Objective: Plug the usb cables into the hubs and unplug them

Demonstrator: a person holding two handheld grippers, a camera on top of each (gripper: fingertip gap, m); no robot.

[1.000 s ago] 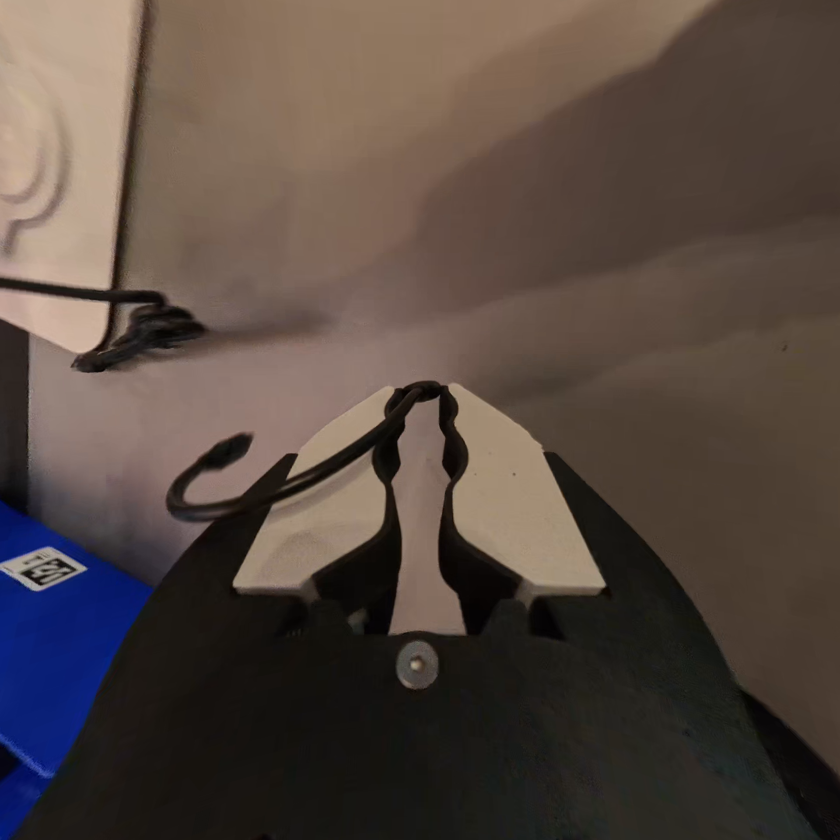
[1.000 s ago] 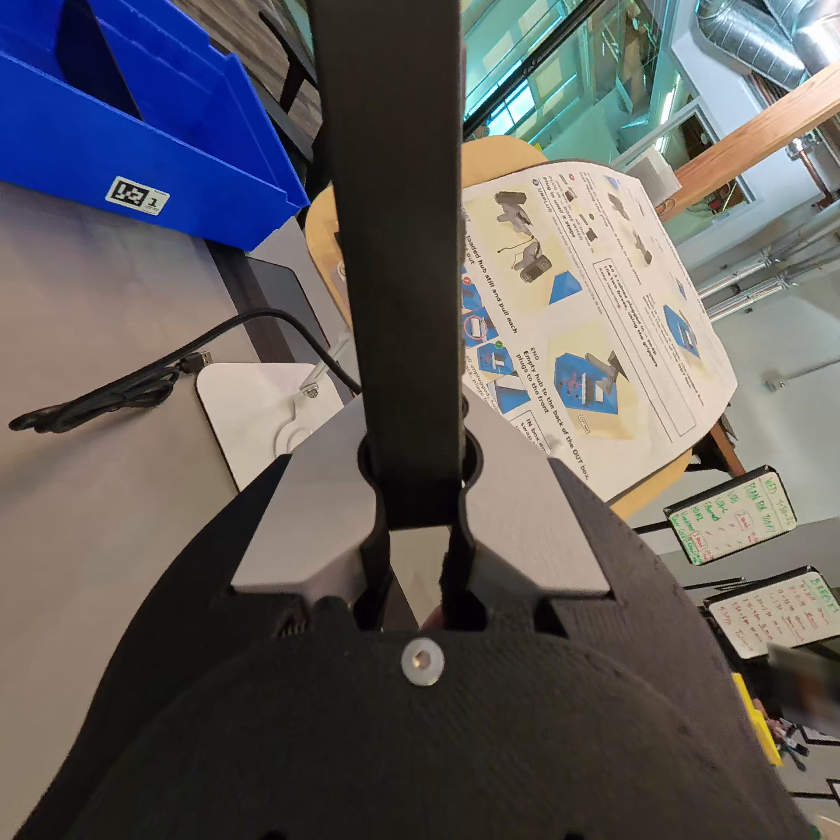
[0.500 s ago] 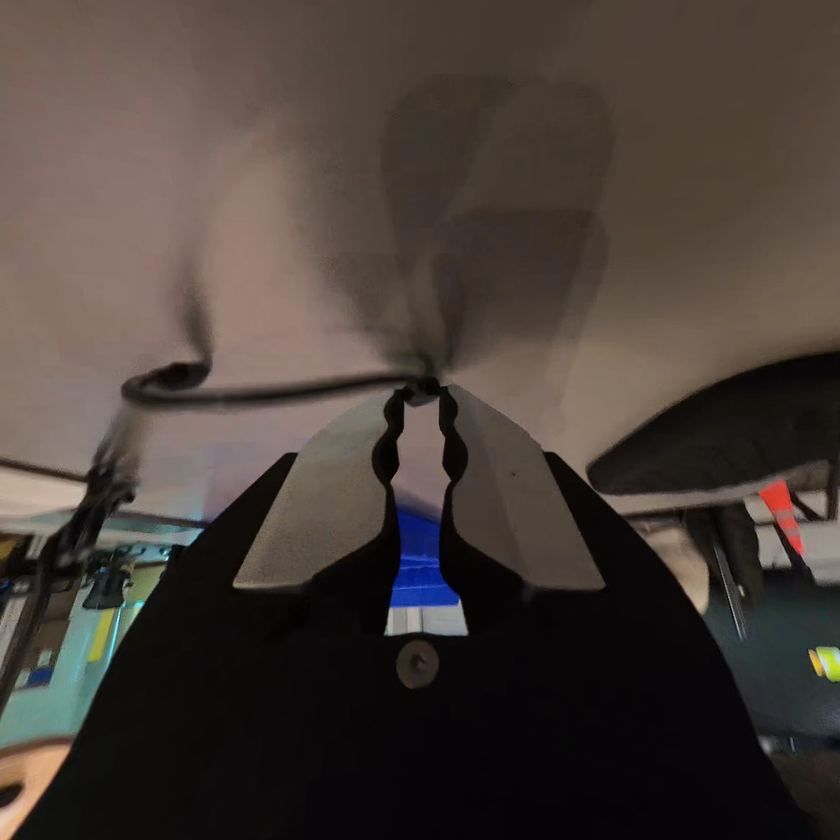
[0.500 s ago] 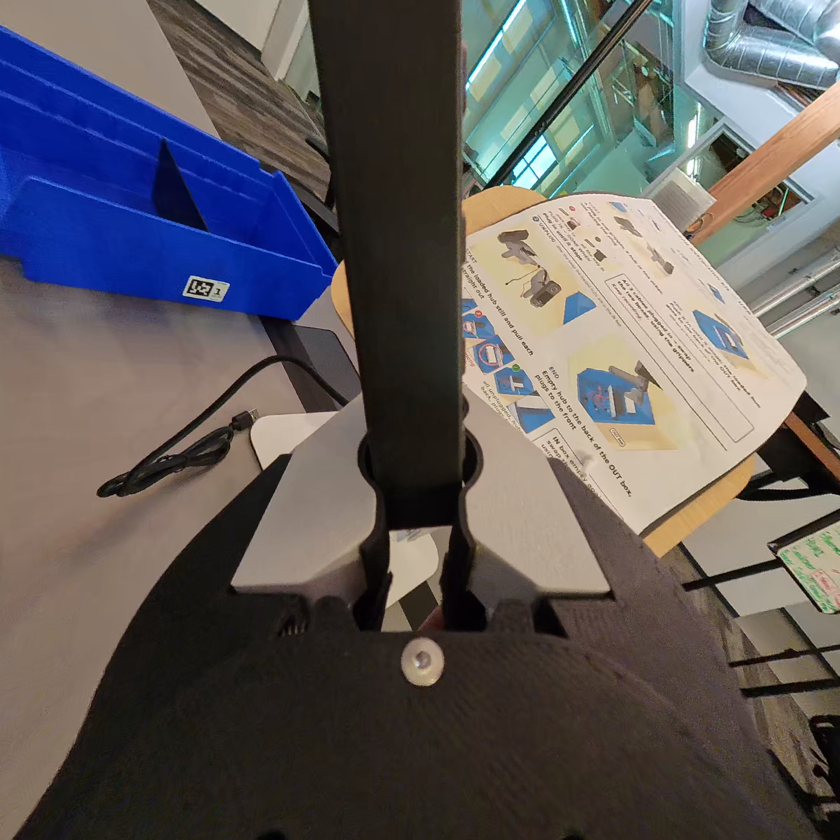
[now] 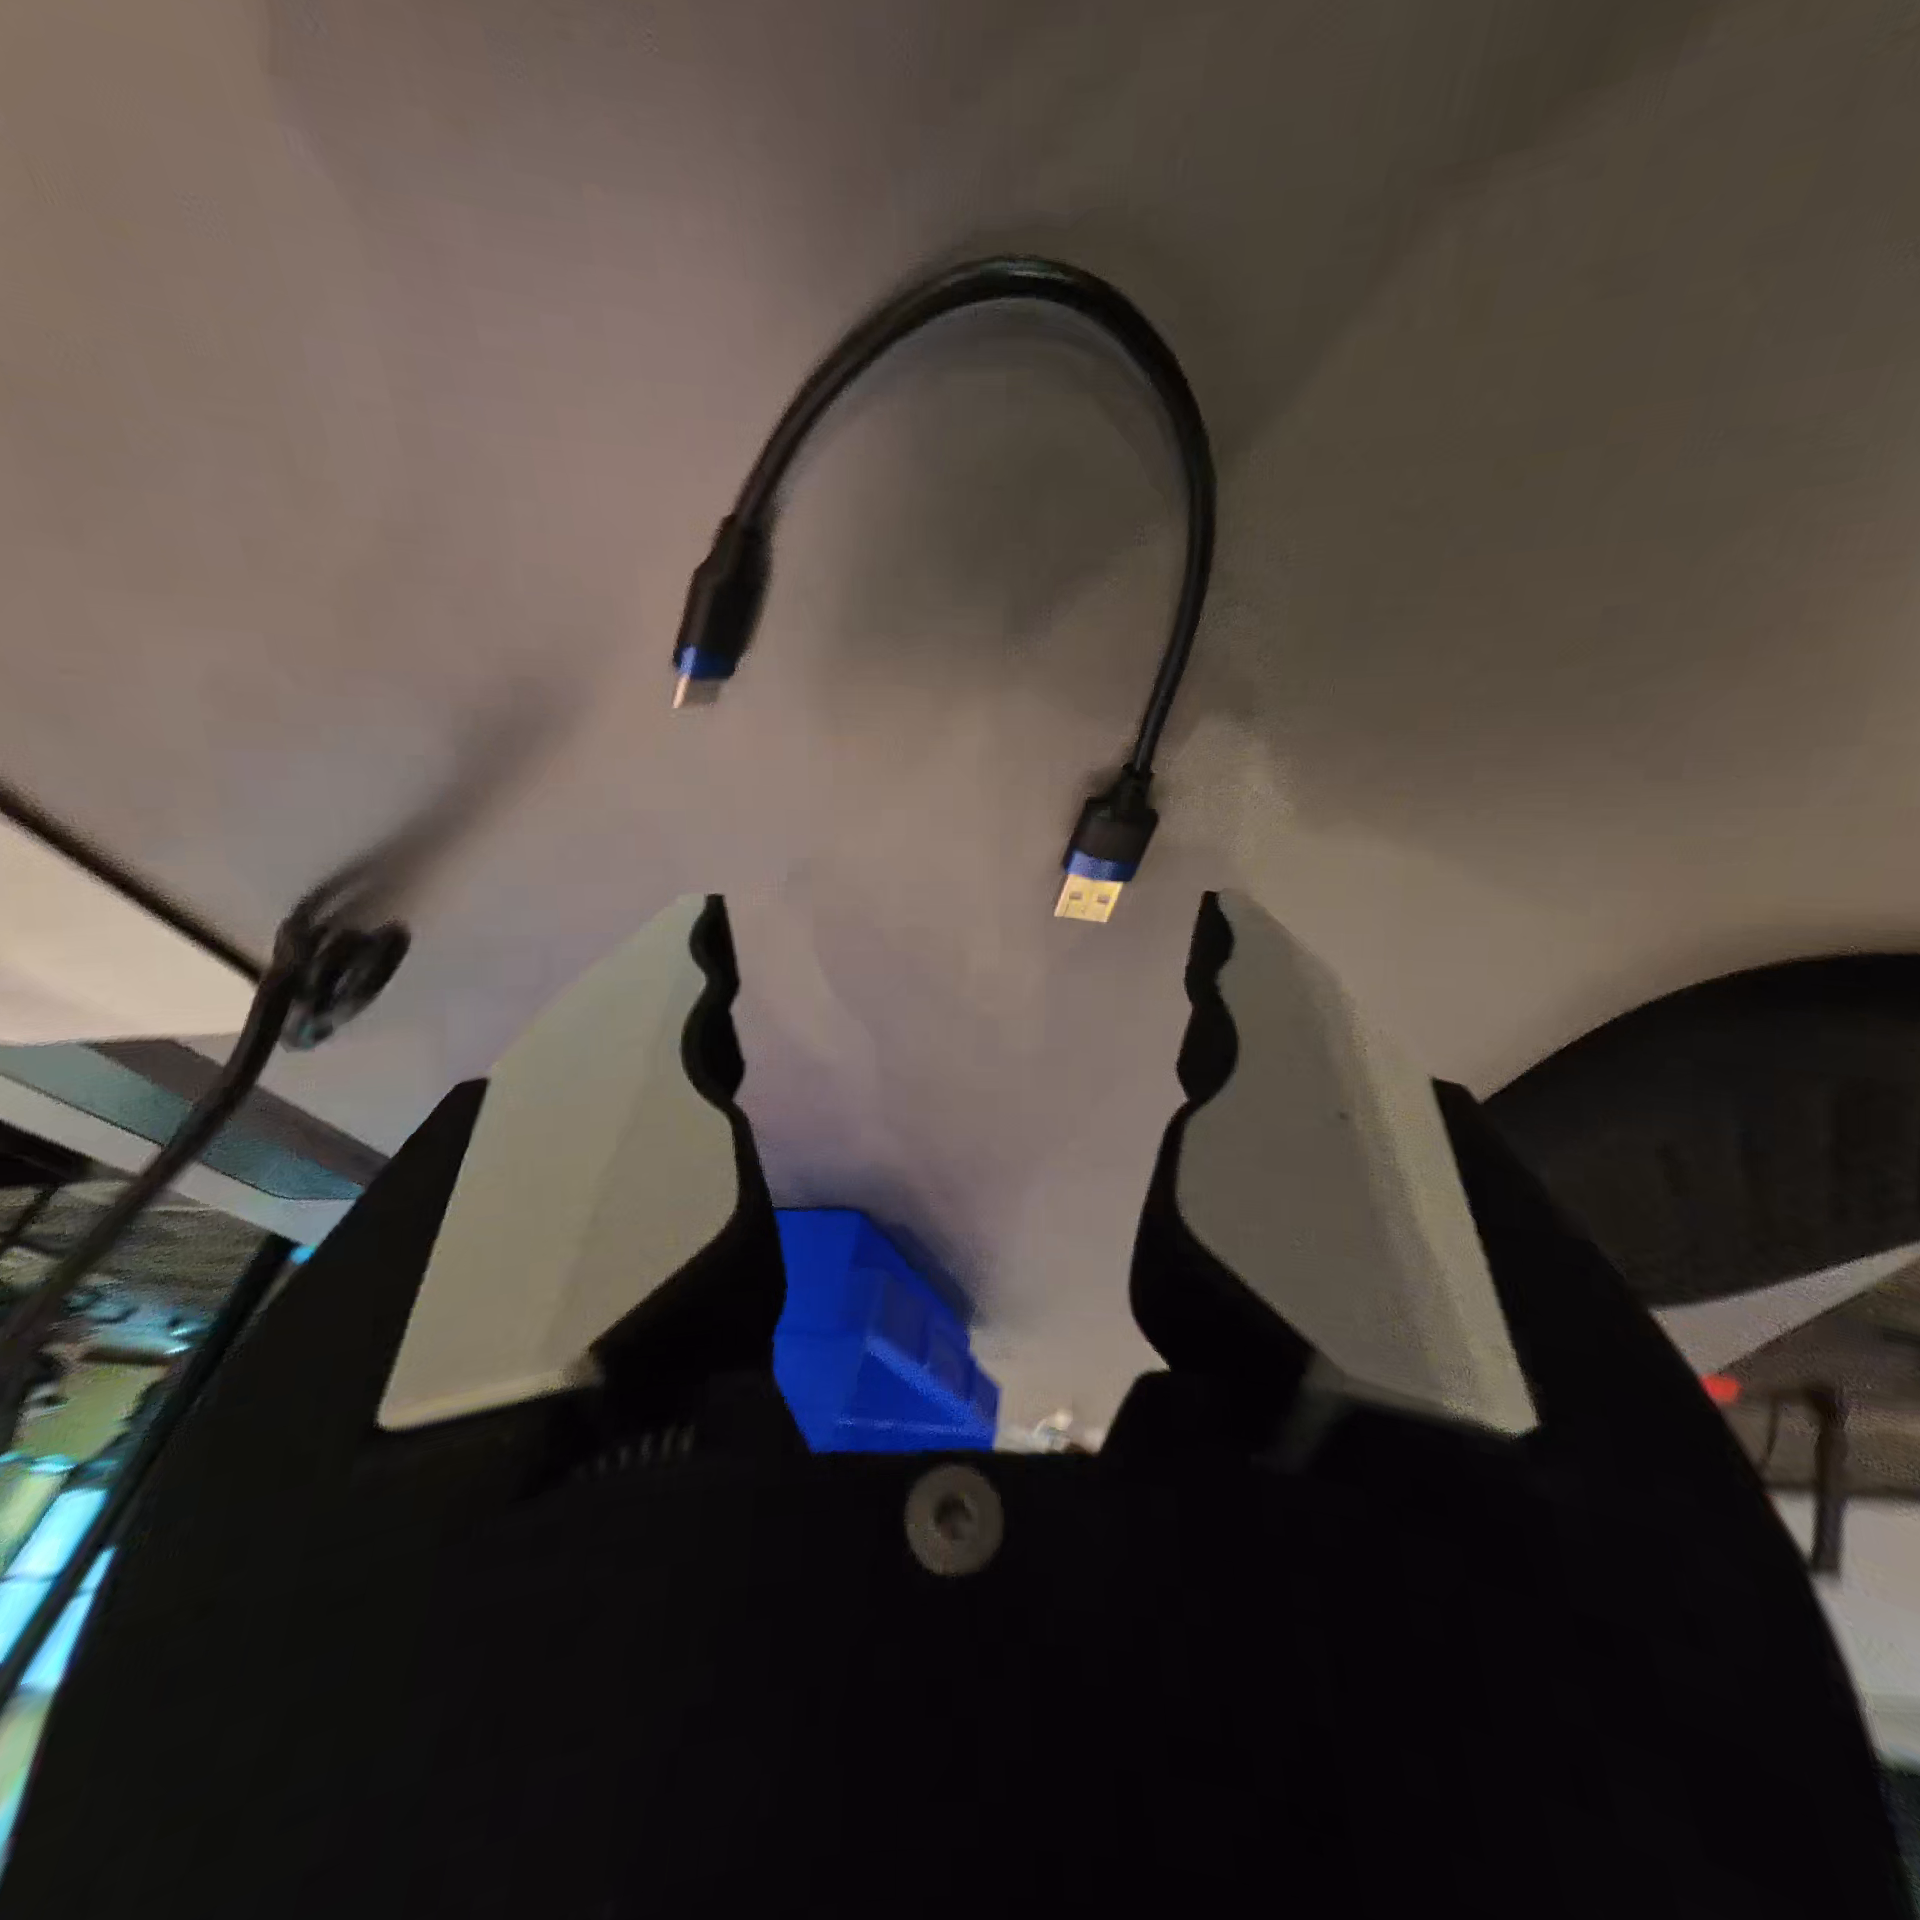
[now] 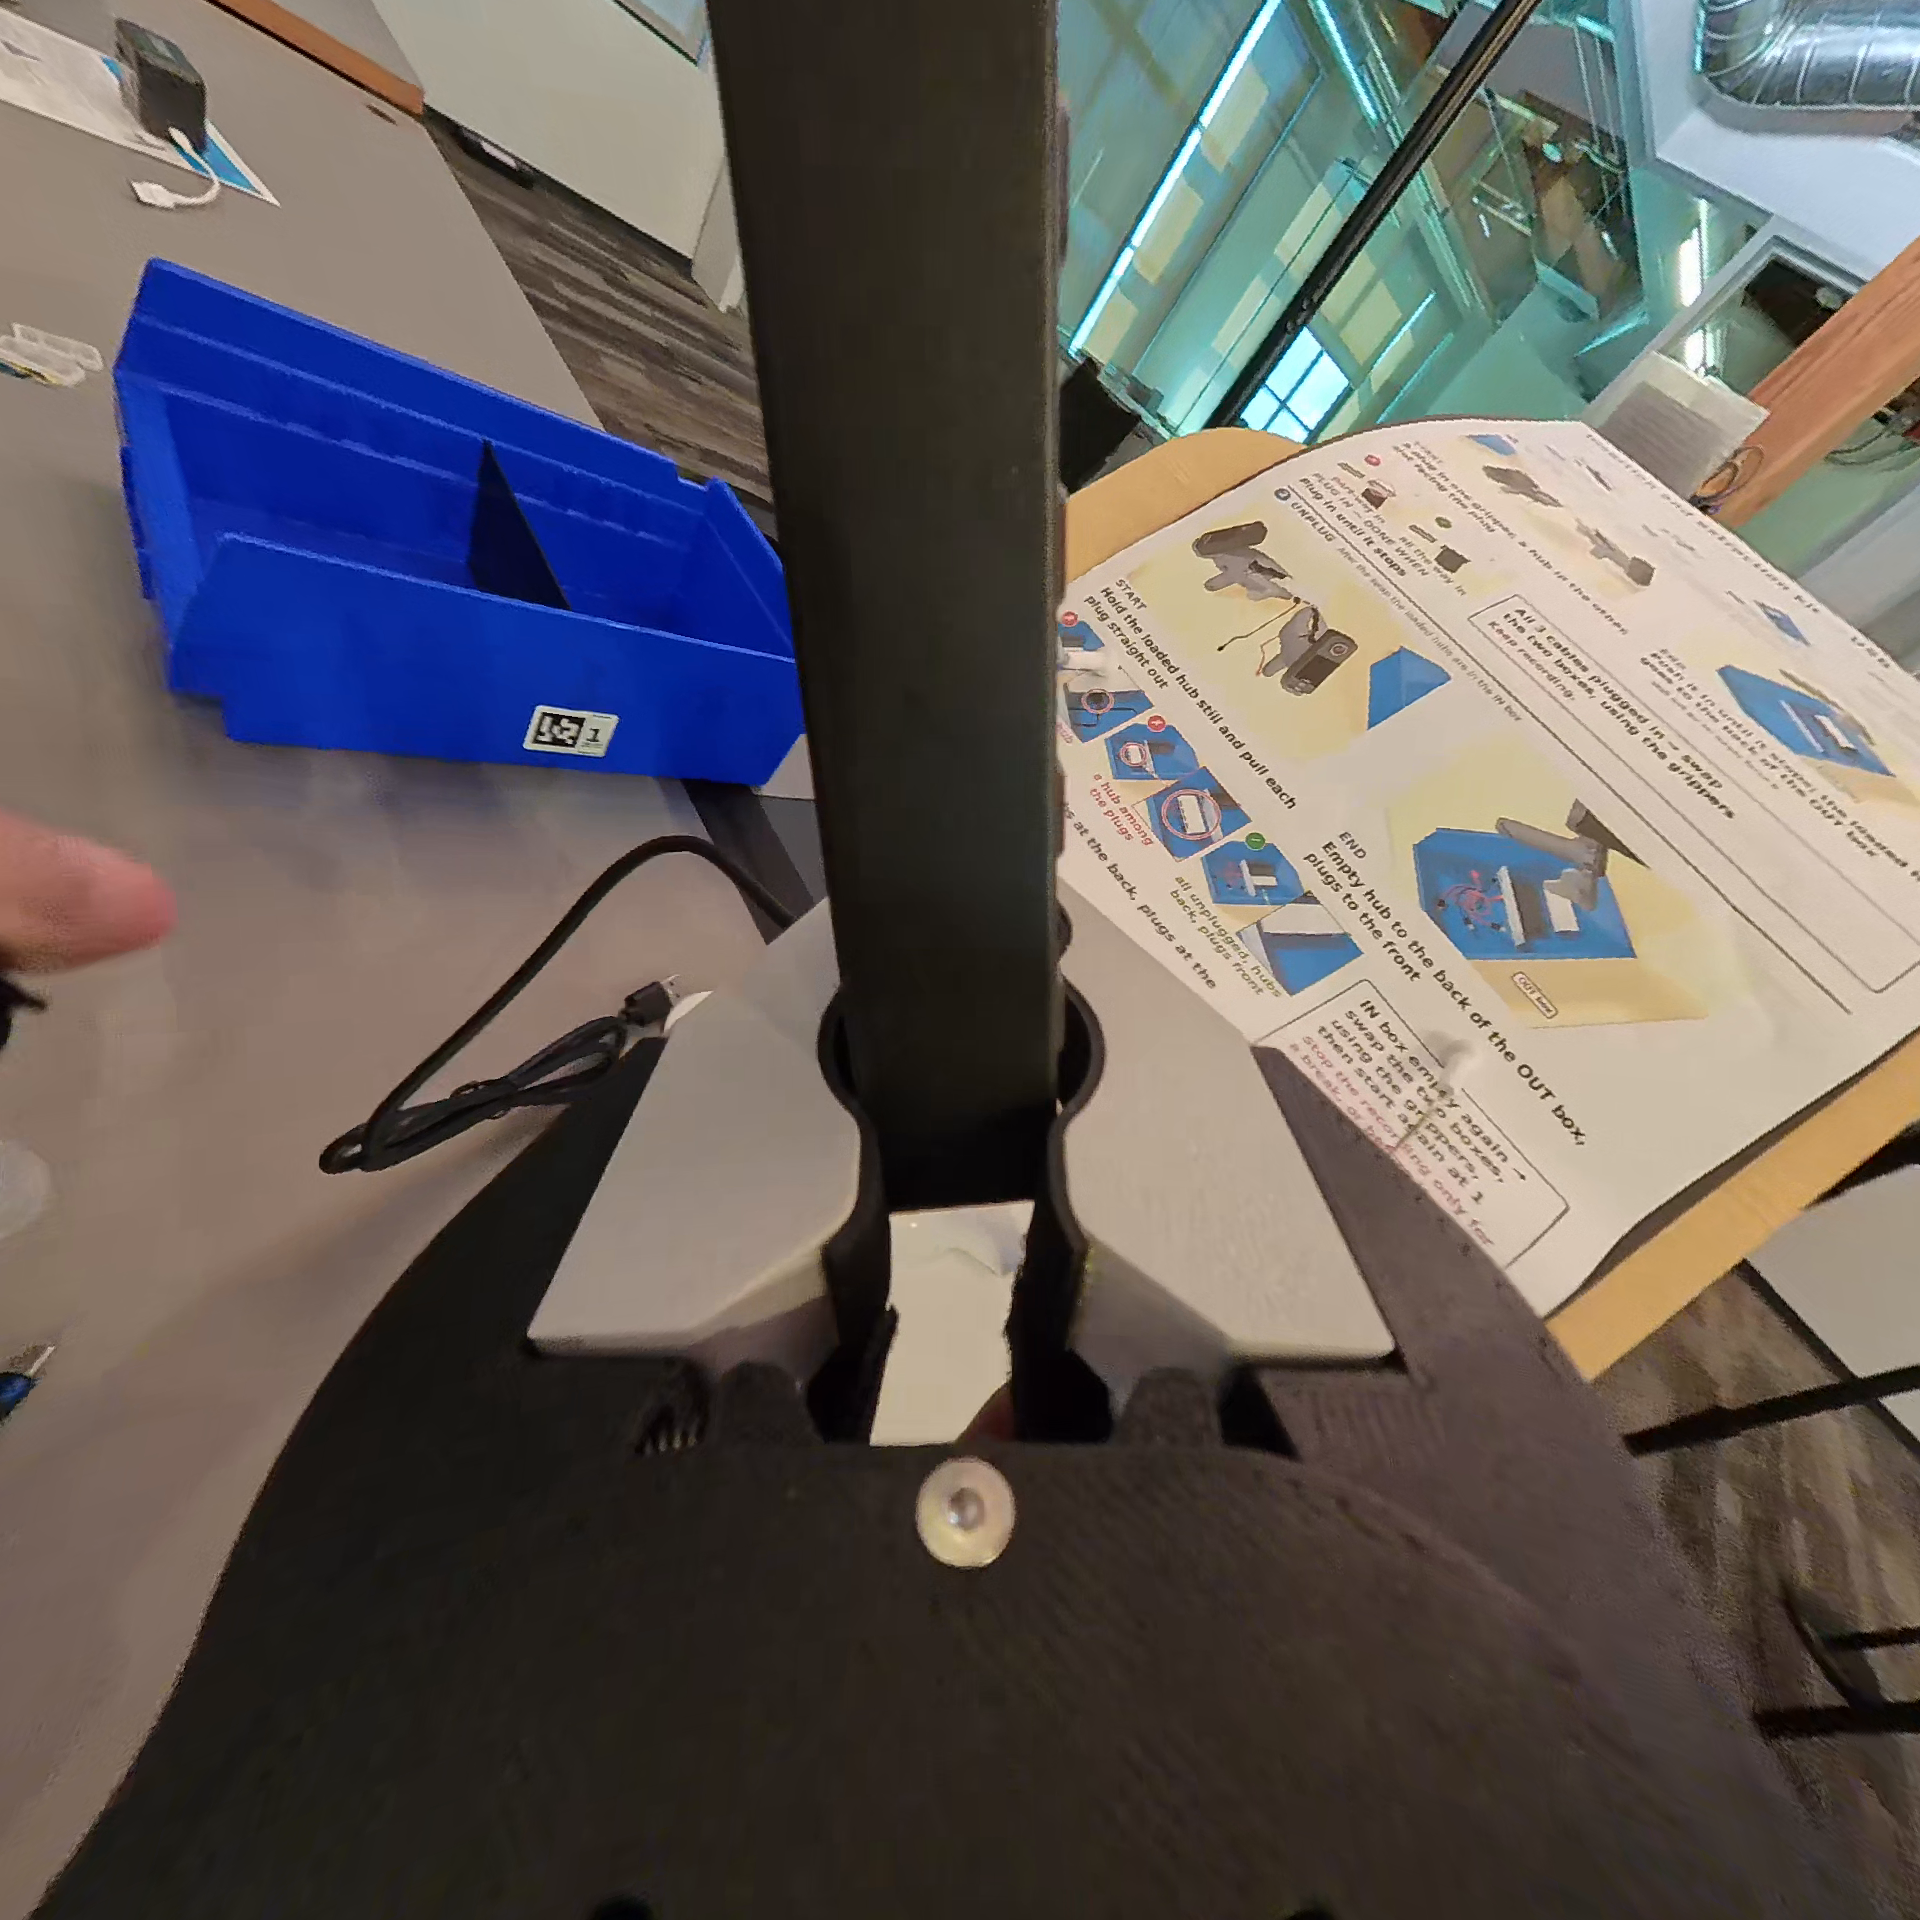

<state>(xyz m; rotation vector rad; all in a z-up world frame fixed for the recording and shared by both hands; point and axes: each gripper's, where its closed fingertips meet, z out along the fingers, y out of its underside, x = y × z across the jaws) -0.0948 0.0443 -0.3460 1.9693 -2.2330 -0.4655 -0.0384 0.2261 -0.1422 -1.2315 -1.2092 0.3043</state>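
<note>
The left hand-held gripper (image 5: 956, 914) is spread wide and holds nothing. Just beyond its fingertips a short black USB cable (image 5: 997, 301) lies in an arch on the grey tabletop (image 5: 1558, 416), with 2 blue-collared plugs pointing back toward it. The right hand-held gripper (image 6: 961, 1049) is clamped on a long black hub (image 6: 894, 520) standing upright. A blue bin (image 6: 416, 623) sits far left.

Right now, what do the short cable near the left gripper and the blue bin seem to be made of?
Short cable: black, slightly glossy jacket, likely rubber or PVC; its larger plug shows gold-coloured metal. Blue bin: probably moulded plastic, matte, with ridged walls and uniform colour.
</note>
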